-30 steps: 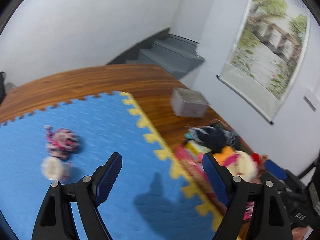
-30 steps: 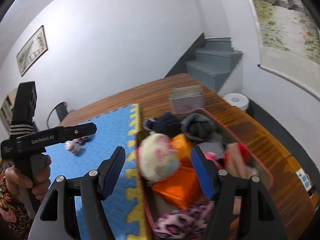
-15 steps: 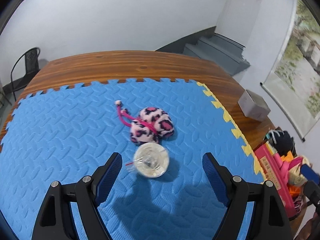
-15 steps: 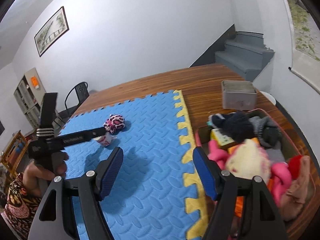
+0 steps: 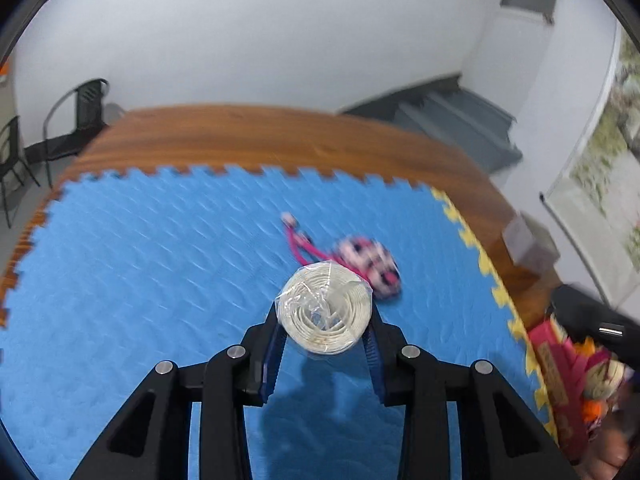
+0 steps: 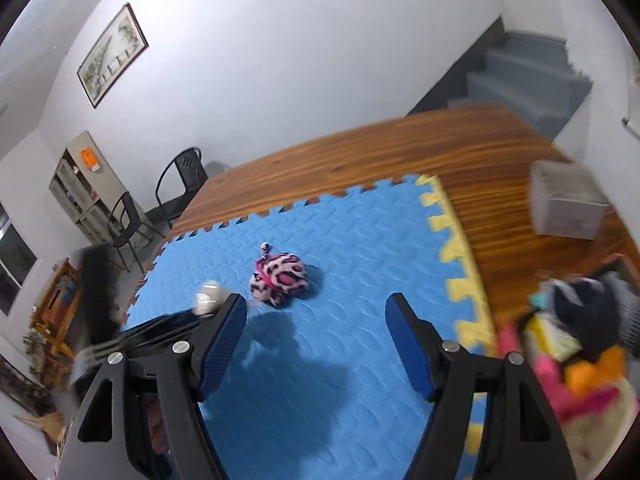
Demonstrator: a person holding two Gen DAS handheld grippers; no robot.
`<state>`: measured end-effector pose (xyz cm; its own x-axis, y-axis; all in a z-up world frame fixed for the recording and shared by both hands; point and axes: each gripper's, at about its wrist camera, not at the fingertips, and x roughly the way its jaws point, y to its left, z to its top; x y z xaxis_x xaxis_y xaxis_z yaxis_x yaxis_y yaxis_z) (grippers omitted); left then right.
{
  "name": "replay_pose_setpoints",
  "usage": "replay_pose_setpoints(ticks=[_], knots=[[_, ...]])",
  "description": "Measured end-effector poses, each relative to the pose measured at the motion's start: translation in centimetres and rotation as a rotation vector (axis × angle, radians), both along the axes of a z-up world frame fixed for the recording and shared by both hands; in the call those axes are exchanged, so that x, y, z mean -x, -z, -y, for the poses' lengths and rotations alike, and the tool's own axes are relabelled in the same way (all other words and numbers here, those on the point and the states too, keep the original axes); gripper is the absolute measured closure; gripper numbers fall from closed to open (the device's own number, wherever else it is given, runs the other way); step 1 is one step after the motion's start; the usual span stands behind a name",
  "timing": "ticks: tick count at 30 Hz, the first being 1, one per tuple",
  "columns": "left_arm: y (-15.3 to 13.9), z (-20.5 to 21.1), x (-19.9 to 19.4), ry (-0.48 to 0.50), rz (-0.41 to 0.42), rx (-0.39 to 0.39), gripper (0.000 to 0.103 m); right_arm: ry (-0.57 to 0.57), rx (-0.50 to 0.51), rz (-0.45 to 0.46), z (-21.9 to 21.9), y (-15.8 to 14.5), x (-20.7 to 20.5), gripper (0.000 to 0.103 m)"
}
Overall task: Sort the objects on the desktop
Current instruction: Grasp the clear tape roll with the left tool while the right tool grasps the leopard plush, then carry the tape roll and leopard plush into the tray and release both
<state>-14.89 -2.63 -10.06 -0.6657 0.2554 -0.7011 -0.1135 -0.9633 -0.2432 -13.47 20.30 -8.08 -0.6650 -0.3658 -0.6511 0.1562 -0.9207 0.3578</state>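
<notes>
Change since half a second ago: the left gripper (image 5: 325,330), then spread wide above the mat, now has its blue pads against the two sides of the white cord roll (image 5: 325,311); the right gripper (image 6: 316,344) has swung left, so the full bin (image 6: 568,344) now sits at the right edge of its view.
Left fingers: pinching the plastic-wrapped roll near their tips; whether it is lifted clear of the blue foam mat (image 5: 168,280) I cannot tell.
Right fingers: spread wide, holding nothing, hovering over the near middle of the mat.
Task things: the roll is in the left pinch, near centre of the mat; the pink leopard-print plush (image 6: 280,278) lies just beyond it, its pink cord (image 5: 300,242) trailing to the far left.
Risk, slip: the wrap looks slick and the roll is round, gripped only at the fingertips, so I judge it could squirt out during a fast swing.
Risk, snag: the plush lies so close behind the roll that it could be dragged along.
Risk, spill: the bin at far right already looks heaped, so a dropped roll may bounce off.
Pose: left gripper tilted down and forward; right gripper level with it, further right.
</notes>
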Motion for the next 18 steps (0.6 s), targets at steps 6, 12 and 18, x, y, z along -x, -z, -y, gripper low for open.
replay_pose_setpoints(ticks=[6, 12, 18], knots=[[-2.2, 3.7, -0.5, -0.108, -0.059, -0.034, 0.065, -0.023, 0.029, 0.121, 3.5, 3.4, 5.1, 0.027], [-2.1, 5.1, -0.4, -0.15, -0.038, -0.041, 0.065, -0.049, 0.048, 0.231, 6.8, 6.6, 9.7, 0.032], [-2.0, 5.2, -0.5, -0.134, -0.029, -0.042, 0.065, -0.071, 0.021, 0.234, 7.8, 7.6, 9.8, 0.053]])
